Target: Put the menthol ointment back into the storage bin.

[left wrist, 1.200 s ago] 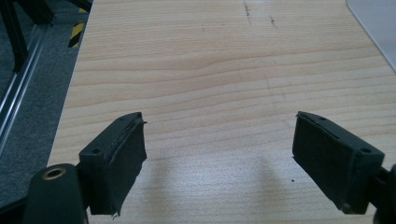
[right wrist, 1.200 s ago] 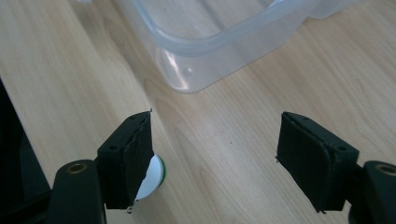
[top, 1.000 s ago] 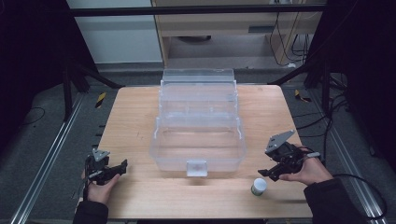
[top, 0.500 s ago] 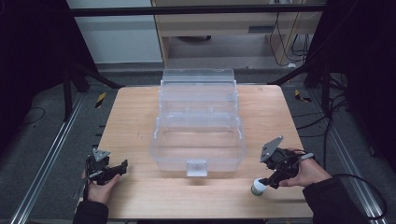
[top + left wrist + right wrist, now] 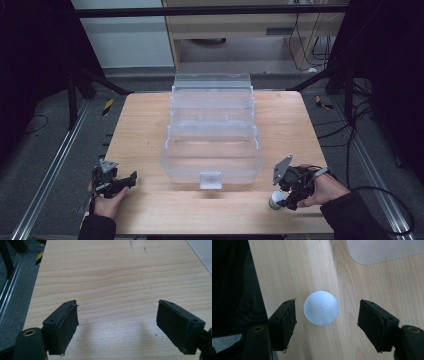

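High view first: a pale wooden table (image 5: 150,120) stands in a dim room, and on its middle sits a clear plastic tiered storage box (image 5: 212,131), opened out in steps toward the far edge, with a small latch on its near wall. At the near left corner a hand (image 5: 108,202) holds the left tool (image 5: 131,178), low over bare wood and well apart from the box. At the near right, another hand (image 5: 327,187) holds the right tool (image 5: 281,198), angled down over a small white round-topped object (image 5: 275,200) that stands on the table just beside the box's near right corner, apart from it.

Left gripper view shows that tool (image 5: 117,325) spread wide with nothing between its black pads but wood grain; a pale corner of the box (image 5: 203,250) shows at the upper right.

Right gripper view looks straight down on the white object (image 5: 320,307), a smooth frosted dome, sitting between the jaws of the tool (image 5: 327,320). Both pads stand clear of it, the left one nearer, so the tool is spread wide and grips nothing. A rounded clear corner of the box (image 5: 384,250) lies at the top of that view
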A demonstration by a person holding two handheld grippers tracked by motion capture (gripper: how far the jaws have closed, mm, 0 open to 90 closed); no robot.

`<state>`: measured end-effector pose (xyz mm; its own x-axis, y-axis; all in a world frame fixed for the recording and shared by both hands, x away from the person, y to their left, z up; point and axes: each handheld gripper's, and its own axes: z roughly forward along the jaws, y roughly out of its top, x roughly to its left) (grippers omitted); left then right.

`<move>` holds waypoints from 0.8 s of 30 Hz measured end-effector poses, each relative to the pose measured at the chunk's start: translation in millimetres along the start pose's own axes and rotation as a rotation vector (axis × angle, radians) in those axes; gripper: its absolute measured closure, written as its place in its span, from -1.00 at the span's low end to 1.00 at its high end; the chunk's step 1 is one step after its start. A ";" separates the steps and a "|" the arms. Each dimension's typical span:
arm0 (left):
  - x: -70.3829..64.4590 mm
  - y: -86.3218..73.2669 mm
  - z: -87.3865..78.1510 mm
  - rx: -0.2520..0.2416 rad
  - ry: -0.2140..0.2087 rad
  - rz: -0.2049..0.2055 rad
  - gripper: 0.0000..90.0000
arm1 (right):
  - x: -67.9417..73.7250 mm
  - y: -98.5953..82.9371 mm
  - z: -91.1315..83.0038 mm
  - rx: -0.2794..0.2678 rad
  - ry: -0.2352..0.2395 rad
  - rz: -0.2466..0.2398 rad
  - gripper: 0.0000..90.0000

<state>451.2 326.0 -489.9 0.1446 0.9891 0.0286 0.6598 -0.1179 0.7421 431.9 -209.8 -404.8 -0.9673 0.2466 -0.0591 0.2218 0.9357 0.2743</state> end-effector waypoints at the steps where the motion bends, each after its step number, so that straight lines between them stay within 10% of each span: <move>1: 0.0 0.0 0.0 0.000 0.000 0.000 -0.62 | 0.0 0.0 0.0 0.000 0.000 0.000 -0.31; 24: 0.0 0.1 0.3 0.002 0.008 0.007 -0.61 | 2.2 5.6 30.5 0.098 0.024 -0.066 -0.07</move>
<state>451.5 325.9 -490.0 0.1433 0.9889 0.0397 0.6605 -0.1254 0.7403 434.7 -196.3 -432.7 -0.9827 0.1783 -0.0504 0.1670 0.9702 0.1757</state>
